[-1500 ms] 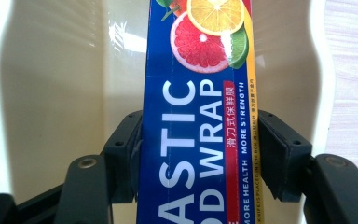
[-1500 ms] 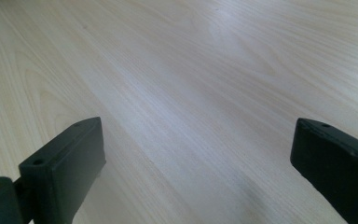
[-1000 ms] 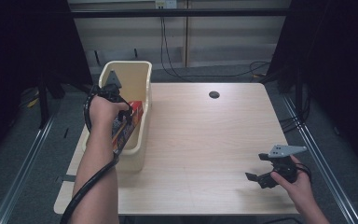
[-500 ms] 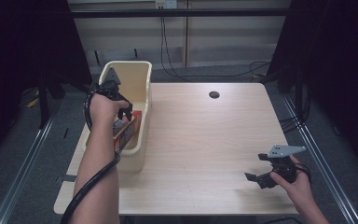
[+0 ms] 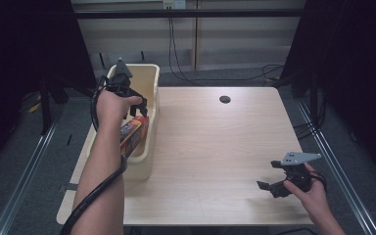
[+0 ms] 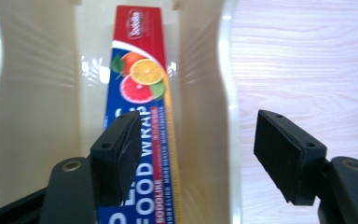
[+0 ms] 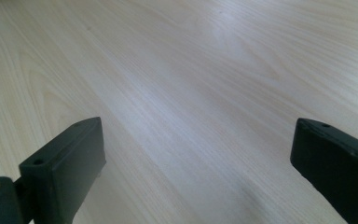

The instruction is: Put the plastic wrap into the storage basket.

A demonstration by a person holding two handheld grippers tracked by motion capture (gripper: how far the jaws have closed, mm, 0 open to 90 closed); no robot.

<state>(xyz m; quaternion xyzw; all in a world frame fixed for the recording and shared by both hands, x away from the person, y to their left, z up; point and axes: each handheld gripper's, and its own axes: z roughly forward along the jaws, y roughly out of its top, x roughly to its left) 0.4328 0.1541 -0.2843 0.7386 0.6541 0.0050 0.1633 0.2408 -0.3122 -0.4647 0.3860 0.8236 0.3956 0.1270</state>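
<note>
The left gripper [image 5: 136, 104] hangs over the cream plastic bin [image 5: 152, 83] at the far left of the wooden table [image 5: 215, 147]. A second ago it sat lower, down among the bin's contents with its jaws pinched on the box; now it has lifted above the rim, and its jaws have just been opening. In the left gripper view they stand apart with nothing gripped between them: one pad hovers over the food wrap box [image 6: 140, 98], the other over the bin's right wall and the table beyond.

The food wrap box, red and blue with citrus fruit printed on it, lies lengthwise in the bin, against the right wall. In the high view its near end [image 5: 133, 132] seems to rest a little higher than before, tilted against that wall, though the forearm hides much of it, so this is not certain.

The right gripper [image 5: 279, 185] rests at the near right of the table, in the same place as in the earlier frames. Its jaws are spread wide, and in the right gripper view there is bare wood grain between them.

The small dark hole [image 5: 224, 99] in the far middle of the tabletop is unchanged.
</note>
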